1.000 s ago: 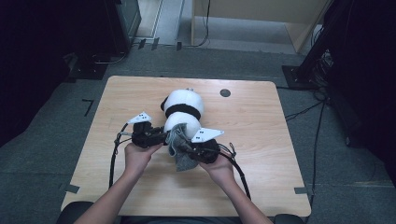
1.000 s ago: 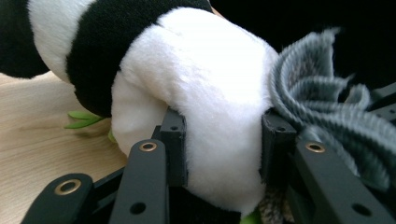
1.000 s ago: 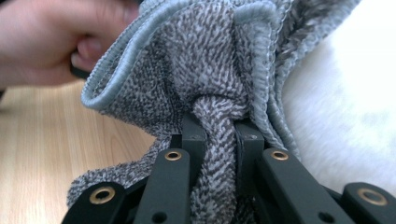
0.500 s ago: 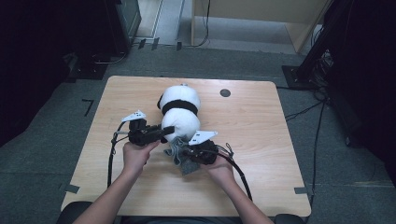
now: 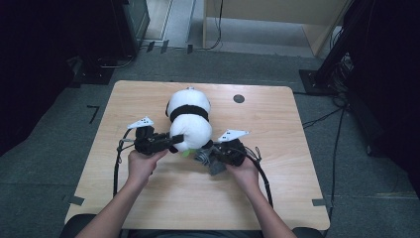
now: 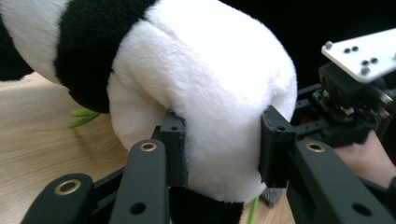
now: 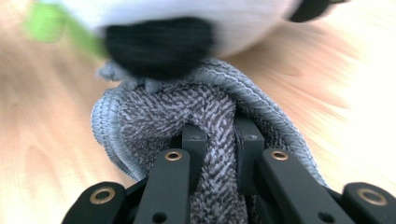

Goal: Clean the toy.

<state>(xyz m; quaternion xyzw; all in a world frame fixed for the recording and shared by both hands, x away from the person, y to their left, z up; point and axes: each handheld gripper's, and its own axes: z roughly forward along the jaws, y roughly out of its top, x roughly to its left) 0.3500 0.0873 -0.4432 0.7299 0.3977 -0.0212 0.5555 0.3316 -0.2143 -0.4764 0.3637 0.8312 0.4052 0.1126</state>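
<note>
On the pale wooden worktop (image 5: pixel 297 148), the left tongs (image 6: pixel 224 149) squeeze a plush black-and-white panda's (image 5: pixel 189 121) rump; the right tongs (image 7: pixel 223 140) pinch a grey woven cloth (image 7: pixel 205 112).

Panda's top and left: the plush panda (image 6: pixel 201 93) runs off the top and left edges of the left gripper view
Panda's underside: hidden behind the left gripper (image 6: pixel 223 154), whose jaws press into its white end
Right gripper view: motion-blurred, so the table (image 7: pixel 42 140) grain and a green bit (image 7: pixel 46 23) smear beyond telling
Grey cloth (image 7: pixel 205 116): its lower part is lost behind the right gripper (image 7: pixel 223 144), clamped on a fold
Cloth from above: mostly covered by the right hand (image 5: pixel 242 166)
Person: forearms cut by the bottom edge
</note>
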